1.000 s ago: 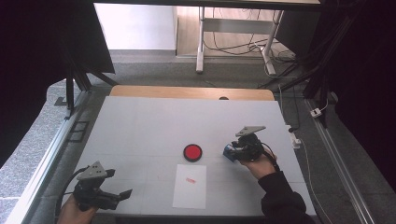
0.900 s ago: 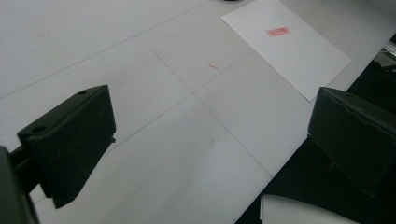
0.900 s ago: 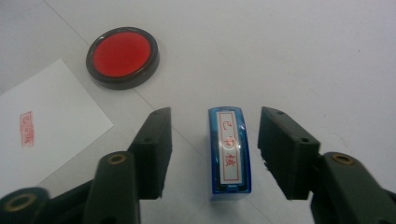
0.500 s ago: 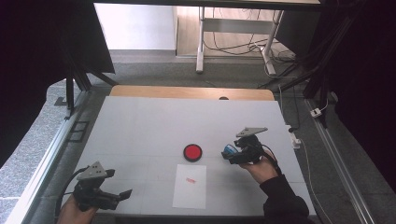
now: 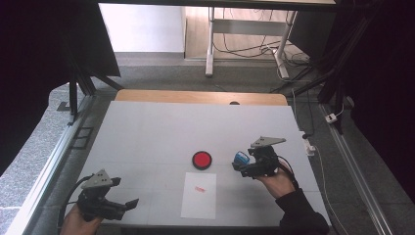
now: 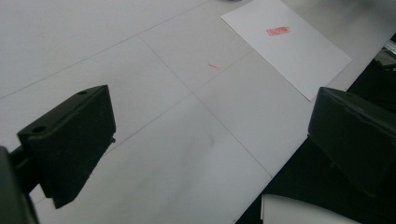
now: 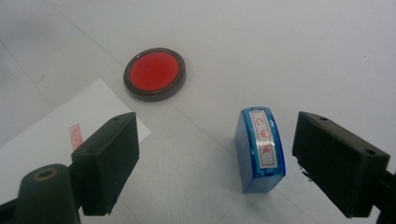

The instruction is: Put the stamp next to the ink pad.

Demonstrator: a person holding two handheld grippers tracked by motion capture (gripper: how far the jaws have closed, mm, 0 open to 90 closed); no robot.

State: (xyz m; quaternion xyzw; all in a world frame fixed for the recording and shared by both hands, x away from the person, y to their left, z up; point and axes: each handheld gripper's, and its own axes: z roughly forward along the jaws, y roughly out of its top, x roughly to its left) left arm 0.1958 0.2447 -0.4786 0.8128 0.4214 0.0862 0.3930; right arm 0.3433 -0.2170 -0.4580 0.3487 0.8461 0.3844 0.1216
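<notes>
A blue self-inking stamp [image 7: 261,149] with a red-lettered label stands on the white table, also seen from above as the blue stamp [image 5: 241,157]. My right gripper [image 7: 215,163] has just been opening. The stamp is between its jaws, nearer the right-hand one, and neither pad touches it. From above, the right gripper [image 5: 243,167] sits right of the round red ink pad [image 5: 201,160]. A white sheet of paper [image 5: 199,196] with a small red imprint [image 5: 199,188] lies in front of the pad. My left gripper [image 5: 128,204] rests open at the front left, with nothing between its jaws [image 6: 210,140].
The table's front edge [image 6: 280,168] runs close under my left gripper, with dark space beyond it. A wooden strip [image 5: 195,96] borders the far side. Metal rails run along both sides of the table, and cables trail from each gripper.
The right gripper's jaws have spread apart and the blue stamp now stands free between them. The right hand has barely shifted. The left hand has stayed put.
</notes>
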